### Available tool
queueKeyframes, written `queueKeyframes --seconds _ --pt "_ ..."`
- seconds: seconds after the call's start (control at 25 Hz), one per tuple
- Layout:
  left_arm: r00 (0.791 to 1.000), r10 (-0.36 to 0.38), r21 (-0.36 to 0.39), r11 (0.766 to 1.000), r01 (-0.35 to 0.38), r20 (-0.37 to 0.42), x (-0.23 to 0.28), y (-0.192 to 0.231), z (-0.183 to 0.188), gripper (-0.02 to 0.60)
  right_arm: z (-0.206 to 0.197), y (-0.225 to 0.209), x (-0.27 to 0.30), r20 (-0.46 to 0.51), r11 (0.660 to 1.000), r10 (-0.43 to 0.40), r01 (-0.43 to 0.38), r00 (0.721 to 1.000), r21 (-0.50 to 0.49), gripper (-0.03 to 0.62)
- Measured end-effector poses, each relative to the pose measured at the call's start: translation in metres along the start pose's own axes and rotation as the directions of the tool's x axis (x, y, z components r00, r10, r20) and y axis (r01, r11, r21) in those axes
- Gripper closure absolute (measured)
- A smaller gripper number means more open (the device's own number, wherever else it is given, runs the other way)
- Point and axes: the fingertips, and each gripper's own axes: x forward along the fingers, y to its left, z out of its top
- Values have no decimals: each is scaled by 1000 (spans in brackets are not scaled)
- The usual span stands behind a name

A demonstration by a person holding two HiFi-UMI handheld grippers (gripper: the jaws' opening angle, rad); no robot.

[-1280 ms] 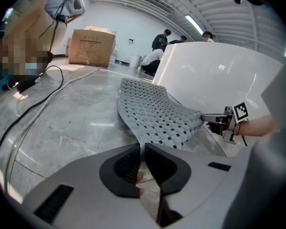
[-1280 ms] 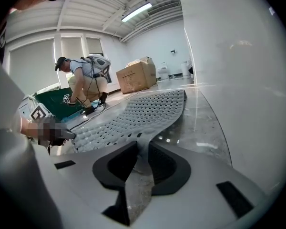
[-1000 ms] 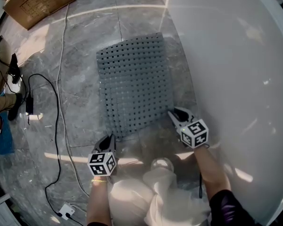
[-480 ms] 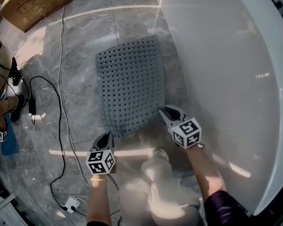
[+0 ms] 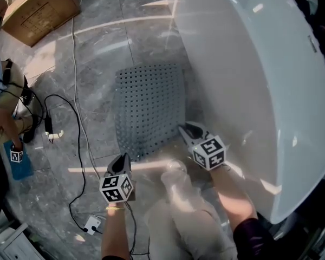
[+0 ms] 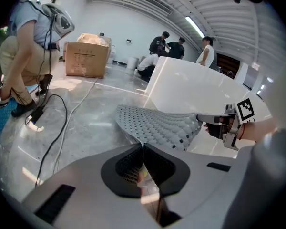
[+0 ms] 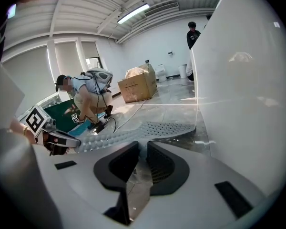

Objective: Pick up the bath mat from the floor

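**Head view: mat held by its two near corners, sagging between the grippers**

Nearest are the two forearms, reaching forward side by side, each gripper angled down and away with its marker cube facing up. The left gripper (image 5: pixel 123 157) is clenched on the near-left corner of the bath mat (image 5: pixel 149 110); its own view shows the thin edge pinched between closed jaws. The right gripper (image 5: pixel 183 129), just beside the bathtub (image 5: pixel 249 80), is likewise clamped on the near-right corner.

Between them the mat bows and droops, so it is probably soft, rubbery and light, with no stiffness to carry its own span. The holes should give the pads some bite, though a thin edge could creep out of a shallow pinch. The corners look the sensible hold, kept apart so the sheet hangs flat.

Farther out, the mat slopes down toward the floor (image 5: pixel 92 75) along the tub's foot; whether its far edge touches is unclear. Beyond lie a cable (image 5: pixel 70 145) and a cardboard box (image 5: pixel 38 7).
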Motion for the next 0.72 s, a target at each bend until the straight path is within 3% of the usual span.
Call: queueKeyframes --seconds 0.4,0.72 --pt "1000 -3 16 1000 4 -11 -101 -53 75 571 75 27 -93 -48 999 -35 37 998 38 530" --pt "999 -18 28 999 19 -32 -175 -92 110 571 116 46 -172 -68 995 -64 69 996 67 528"
